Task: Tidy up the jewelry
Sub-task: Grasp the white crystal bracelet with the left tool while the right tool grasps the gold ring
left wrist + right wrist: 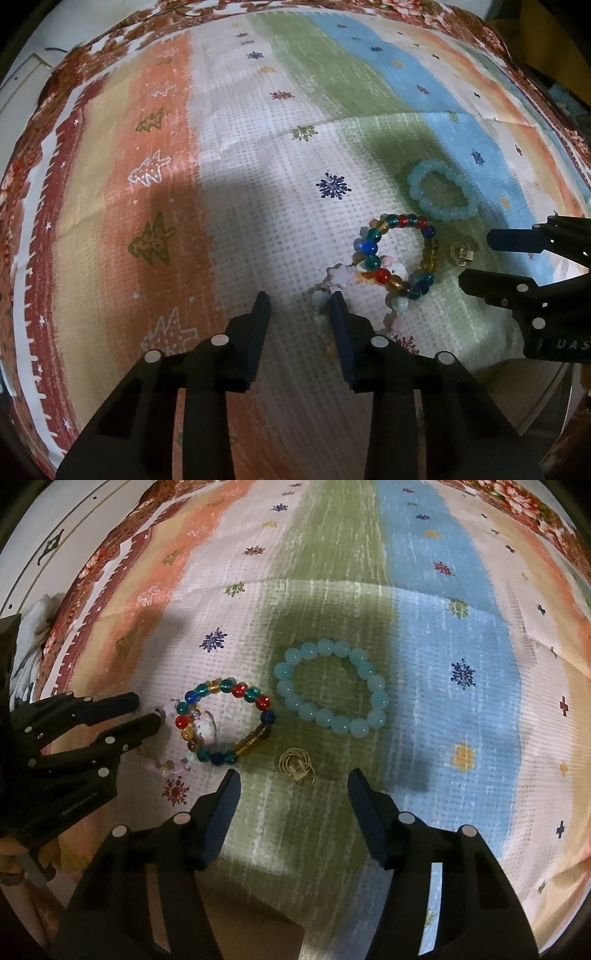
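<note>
A multicoloured bead bracelet point(400, 254) point(225, 722) lies on the striped cloth, overlapping a pale pink and white bead bracelet point(332, 280) point(168, 764). A light blue bead bracelet point(441, 190) point(330, 688) lies beyond it. A small gold ring point(461, 253) point(297, 770) lies between them. My left gripper point(299, 301) point(147, 709) is open, its right finger touching the pale bracelet's edge. My right gripper point(293, 779) point(476, 258) is open wide, its fingers either side of the gold ring, just above the cloth.
The striped cloth point(240, 166) point(443, 627) with snowflake and tree prints covers the surface, with a red floral border point(33, 155) around it. A fold runs across the cloth beyond the jewelry. A metal rim point(546, 398) shows at the lower right of the left wrist view.
</note>
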A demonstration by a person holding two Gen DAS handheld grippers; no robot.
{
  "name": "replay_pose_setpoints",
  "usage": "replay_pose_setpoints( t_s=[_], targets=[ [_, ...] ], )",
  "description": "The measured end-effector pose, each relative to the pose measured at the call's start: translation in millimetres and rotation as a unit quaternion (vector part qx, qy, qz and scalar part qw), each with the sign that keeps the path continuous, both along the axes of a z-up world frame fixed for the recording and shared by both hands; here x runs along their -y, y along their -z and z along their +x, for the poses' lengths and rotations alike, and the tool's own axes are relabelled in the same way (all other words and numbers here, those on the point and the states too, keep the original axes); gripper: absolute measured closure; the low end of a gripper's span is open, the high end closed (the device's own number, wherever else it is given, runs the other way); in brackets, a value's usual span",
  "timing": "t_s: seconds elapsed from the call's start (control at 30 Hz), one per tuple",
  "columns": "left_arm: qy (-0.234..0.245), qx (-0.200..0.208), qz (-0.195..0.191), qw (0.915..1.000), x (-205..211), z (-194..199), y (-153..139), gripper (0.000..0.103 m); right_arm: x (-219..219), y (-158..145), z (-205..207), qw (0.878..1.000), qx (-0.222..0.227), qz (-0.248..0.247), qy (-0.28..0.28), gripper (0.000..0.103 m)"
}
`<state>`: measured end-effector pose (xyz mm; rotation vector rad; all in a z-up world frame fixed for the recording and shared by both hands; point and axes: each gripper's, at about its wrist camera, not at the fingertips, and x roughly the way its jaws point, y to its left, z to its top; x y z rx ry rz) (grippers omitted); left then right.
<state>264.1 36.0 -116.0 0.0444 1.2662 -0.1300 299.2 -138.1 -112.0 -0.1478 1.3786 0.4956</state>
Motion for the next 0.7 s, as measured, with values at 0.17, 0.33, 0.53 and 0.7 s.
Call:
replay_pose_setpoints(
  t_s=[0.17, 0.33, 0.53, 0.7],
  targets=[
    [0.009, 0.001, 0.002, 1.0, 2, 1, 1, 0.078, -3, 7, 4, 1.0, -0.005, -0.002, -0.002, 0.049],
    [0.018, 0.003, 0.006, 0.9998, 4, 1, 2, 0.083, -4, 8, 7, 1.0, 0.001, -0.01, -0.003, 0.064],
    [0.004, 0.001, 0.0, 1.0, -1, 6, 4, 0.093, -9, 11, 3, 0.999, 0.002, -0.025, -0.021, 0.085],
    [-0.005, 0.005, -0.007, 0.9999, -3, 4, 3, 0.093, -14, 12, 0, 0.999, 0.008, -0.03, -0.031, 0.09]
  ],
)
